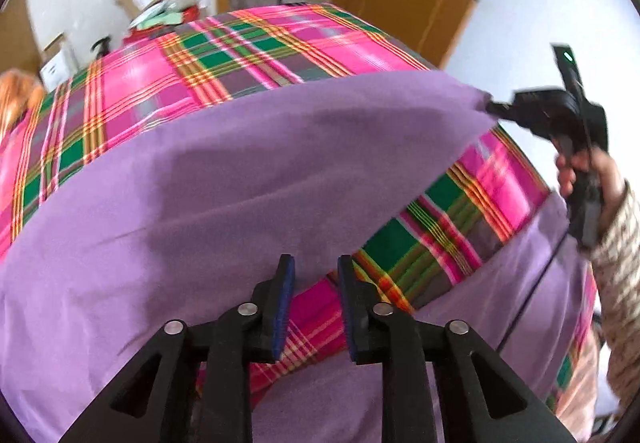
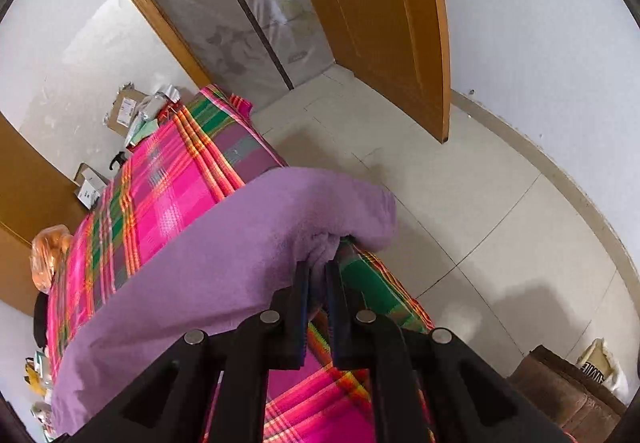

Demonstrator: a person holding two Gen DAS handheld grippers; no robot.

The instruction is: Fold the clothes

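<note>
Black two-finger left gripper [image 1: 316, 275] hovers with its blue pads apart, holding nothing, over the pink-and-green plaid bedspread [image 1: 256, 55]. Across it, the right gripper [image 2: 318, 271] pinches a lifted corner of the soft purple fleece garment [image 1: 240, 171] (its far part draped on the bed). Gripped at one corner only, the cloth could sag and fold crooked.
</note>
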